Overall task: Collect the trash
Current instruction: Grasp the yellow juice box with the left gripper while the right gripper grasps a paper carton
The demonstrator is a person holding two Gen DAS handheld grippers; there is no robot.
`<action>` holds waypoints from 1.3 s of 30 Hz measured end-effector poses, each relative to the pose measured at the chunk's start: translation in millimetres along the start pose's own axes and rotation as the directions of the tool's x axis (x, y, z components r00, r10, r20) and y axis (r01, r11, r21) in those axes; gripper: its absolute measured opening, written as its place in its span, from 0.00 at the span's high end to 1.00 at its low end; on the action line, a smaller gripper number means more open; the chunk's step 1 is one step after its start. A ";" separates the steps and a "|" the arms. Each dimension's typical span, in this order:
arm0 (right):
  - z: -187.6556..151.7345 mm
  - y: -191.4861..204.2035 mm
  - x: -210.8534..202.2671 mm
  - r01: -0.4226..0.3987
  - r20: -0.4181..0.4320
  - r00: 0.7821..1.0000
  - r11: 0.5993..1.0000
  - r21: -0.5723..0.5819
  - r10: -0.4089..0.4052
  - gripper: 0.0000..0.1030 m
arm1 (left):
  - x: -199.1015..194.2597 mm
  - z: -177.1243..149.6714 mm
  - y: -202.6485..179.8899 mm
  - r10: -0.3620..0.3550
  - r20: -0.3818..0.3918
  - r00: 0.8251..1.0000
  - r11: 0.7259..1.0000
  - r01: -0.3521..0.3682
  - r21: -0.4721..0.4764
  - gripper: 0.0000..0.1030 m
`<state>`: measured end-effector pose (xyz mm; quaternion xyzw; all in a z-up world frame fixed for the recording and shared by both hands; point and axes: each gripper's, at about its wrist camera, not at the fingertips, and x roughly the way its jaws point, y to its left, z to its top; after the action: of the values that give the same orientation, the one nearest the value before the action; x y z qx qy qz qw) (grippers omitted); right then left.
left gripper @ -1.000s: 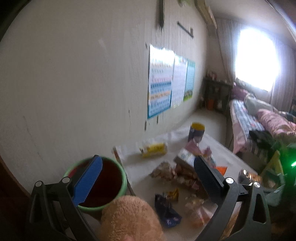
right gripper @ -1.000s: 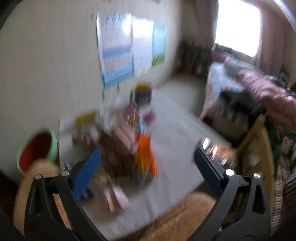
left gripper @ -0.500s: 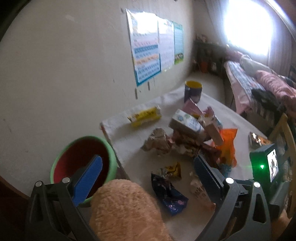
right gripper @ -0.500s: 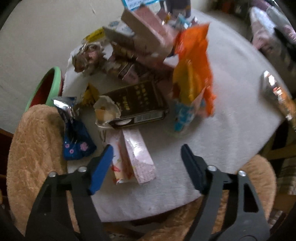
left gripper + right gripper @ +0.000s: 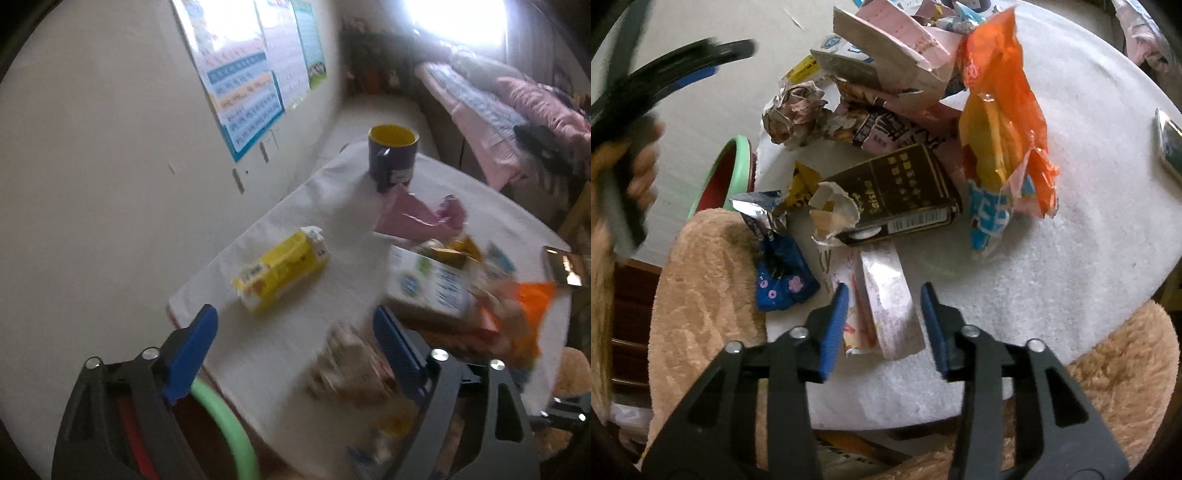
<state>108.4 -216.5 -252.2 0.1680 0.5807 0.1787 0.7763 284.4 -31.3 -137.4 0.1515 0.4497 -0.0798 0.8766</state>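
The pink wrapper (image 5: 886, 299) lies flat at the near edge of the white table (image 5: 1089, 229), just in front of the dark brown box (image 5: 901, 195), which I take as my marker. I have my right gripper (image 5: 882, 325) straddling that wrapper lengthwise, one blue pad on each side, so the jaws closing now will pinch it across its narrow width. The pads do not look to be pressing it yet, so I hold nothing.

Left of the box sits a blue foil packet (image 5: 783, 277); right of it, an orange bag (image 5: 1001, 122) stands crumpled; behind it, torn cartons and a crumpled paper ball (image 5: 794, 110) are heaped. Beyond the box's left corner, off the table edge, is the green-rimmed bin (image 5: 738, 162), kept close, I judge, so each piece has a short trip.

My left gripper (image 5: 295, 332) hangs over the far side of that heap near the yellow carton (image 5: 280, 269), jaws wide but narrowing, empty.
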 end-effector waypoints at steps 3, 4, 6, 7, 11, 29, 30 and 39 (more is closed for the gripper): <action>-2.4 -0.6 -6.8 -0.025 0.000 1.000 1.000 -0.003 0.025 0.54 | 38.5 18.0 11.9 -0.040 -0.072 0.997 0.999 0.039 -0.021 0.36; -2.6 1.3 -7.9 -0.027 0.001 1.000 1.000 -0.010 0.027 0.52 | 52.4 22.3 13.7 -0.056 -0.099 0.994 0.998 0.053 -0.029 0.37; -7.1 0.1 -14.9 -0.028 -0.002 1.000 0.999 -0.024 0.028 0.52 | 76.1 23.0 13.4 -0.072 -0.142 0.987 0.997 0.068 -0.034 0.38; -7.1 1.4 -14.8 -0.024 -0.003 1.000 0.999 -0.031 0.024 0.52 | 86.1 23.1 10.5 -0.072 -0.161 0.984 0.997 0.069 -0.027 0.38; -6.6 0.5 -12.3 -0.006 -0.017 1.000 1.000 -0.030 0.005 0.52 | 118.0 20.3 -3.3 -0.011 -0.223 0.975 0.998 0.025 0.057 0.38; 0.3 27.8 23.9 0.029 -0.043 0.998 0.993 -0.114 -0.034 0.59 | 137.0 12.4 7.7 0.135 -0.260 0.956 0.988 -0.109 0.111 0.68; 0.2 31.3 24.6 0.022 -0.042 0.999 0.992 -0.123 -0.027 0.61 | 131.9 11.4 11.1 0.123 -0.252 0.960 0.990 -0.103 0.093 0.77; 2.4 44.7 14.0 -0.018 0.009 1.000 0.989 -0.149 0.020 0.79 | 75.5 -6.7 47.9 0.057 -0.135 0.989 0.993 -0.070 -0.096 0.83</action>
<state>110.7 -170.7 -242.4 0.1160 0.5598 0.2282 0.7881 336.5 15.8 -193.2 0.1266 0.5052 -0.0190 0.8535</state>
